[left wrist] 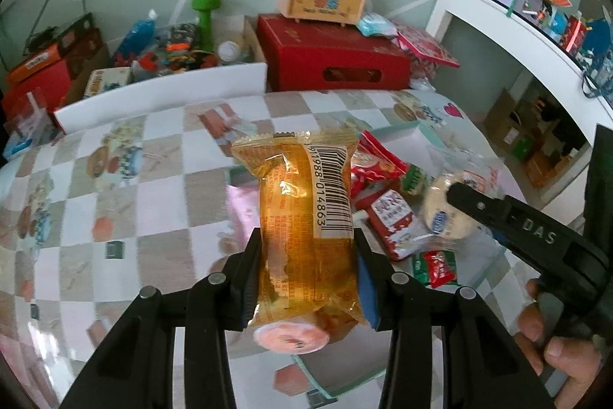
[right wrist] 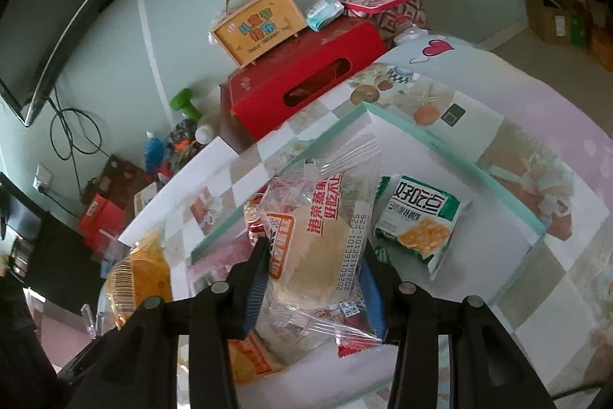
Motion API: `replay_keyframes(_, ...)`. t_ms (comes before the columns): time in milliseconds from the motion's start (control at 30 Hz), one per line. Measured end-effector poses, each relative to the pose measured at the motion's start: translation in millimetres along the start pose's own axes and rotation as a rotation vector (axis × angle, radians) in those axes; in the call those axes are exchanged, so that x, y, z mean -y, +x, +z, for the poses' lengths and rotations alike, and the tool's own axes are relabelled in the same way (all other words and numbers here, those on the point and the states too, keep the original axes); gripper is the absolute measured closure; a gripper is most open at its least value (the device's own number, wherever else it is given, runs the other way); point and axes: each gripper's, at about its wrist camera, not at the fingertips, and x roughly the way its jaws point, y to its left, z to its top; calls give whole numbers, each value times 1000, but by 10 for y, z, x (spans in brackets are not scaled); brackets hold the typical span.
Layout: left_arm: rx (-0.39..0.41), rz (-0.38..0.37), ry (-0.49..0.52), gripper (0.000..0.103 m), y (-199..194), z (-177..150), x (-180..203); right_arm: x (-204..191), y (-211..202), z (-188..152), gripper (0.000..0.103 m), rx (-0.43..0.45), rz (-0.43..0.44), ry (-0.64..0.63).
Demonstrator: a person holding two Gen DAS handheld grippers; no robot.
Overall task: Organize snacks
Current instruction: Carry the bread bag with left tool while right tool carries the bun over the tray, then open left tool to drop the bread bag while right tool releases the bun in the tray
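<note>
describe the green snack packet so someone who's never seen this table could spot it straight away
Start at the checkered tablecloth and find the shallow white tray with the pale green rim lying on it. Inside, toward its right side, the green snack packet lies flat by itself. It is the only green and white pack there, with yellow pieces pictured on its front, unlike the clear-wrapped cake beside it.

Orange snack packet point(left wrist: 306, 217) and clear-wrapped cake point(right wrist: 318, 248), both held aloft.
</note>
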Motion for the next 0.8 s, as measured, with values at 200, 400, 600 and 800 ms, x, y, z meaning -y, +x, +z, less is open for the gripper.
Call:
replay_keyframes(200,-13,4,38,59,106,-14,135,-83,95,-15,55,-11,6,-48)
replay_keyframes(400,-10,2,39,42,95,-21,119,-135,126,-30,55,-18,14,-73)
replay_keyframes(600,4,52,27,31,21,-21,32,-135,146,-50,40,-35,12,-75)
replay_keyframes(800,19,117,-33,16,-100,-63,-203,-172,140,-114,10,-31,-8,-106)
